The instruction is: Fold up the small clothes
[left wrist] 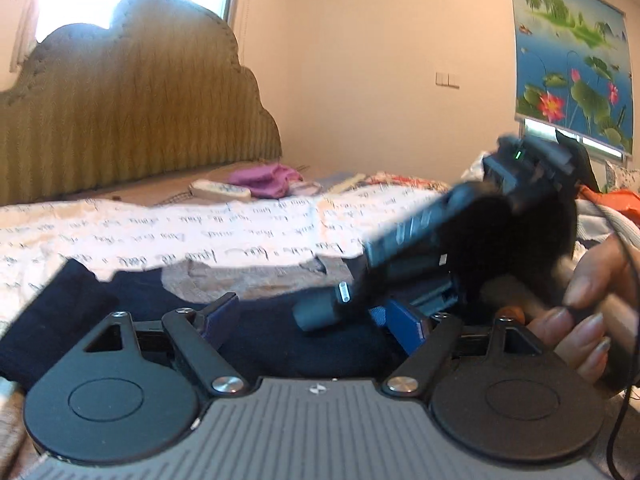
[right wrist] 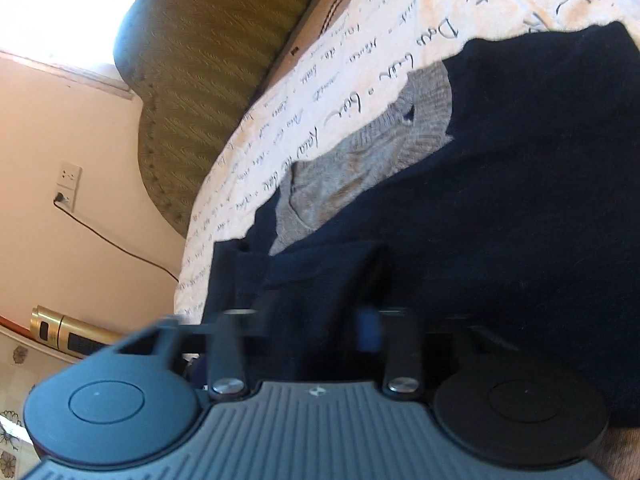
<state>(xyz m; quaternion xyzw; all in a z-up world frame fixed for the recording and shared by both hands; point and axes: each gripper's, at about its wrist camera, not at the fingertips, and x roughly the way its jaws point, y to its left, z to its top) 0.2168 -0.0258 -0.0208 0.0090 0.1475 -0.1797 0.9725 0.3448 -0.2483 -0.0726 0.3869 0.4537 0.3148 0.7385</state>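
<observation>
A dark navy garment [left wrist: 256, 312] [right wrist: 520, 200] with a grey knit collar [left wrist: 248, 276] [right wrist: 360, 160] lies on the bed's script-printed sheet [left wrist: 160, 232]. My left gripper [left wrist: 316, 316] hangs low over the garment with its blue-padded fingers [left wrist: 220, 312] spread apart and nothing between them. My right gripper's body [left wrist: 480, 224] crosses the left wrist view, tilted, held by a hand [left wrist: 592, 304]. In the right wrist view my right gripper [right wrist: 320, 304] is shut on a raised fold of the navy cloth [right wrist: 320, 276]; its fingers are blurred.
A padded olive headboard [left wrist: 132, 120] stands behind the bed. A remote [left wrist: 220, 191] and purple clothes [left wrist: 264, 180] lie near it. More clothes are piled at the right [left wrist: 608, 200]. A lotus picture [left wrist: 572, 56] hangs on the wall. A gold bottle [right wrist: 68, 332] stands beside the bed.
</observation>
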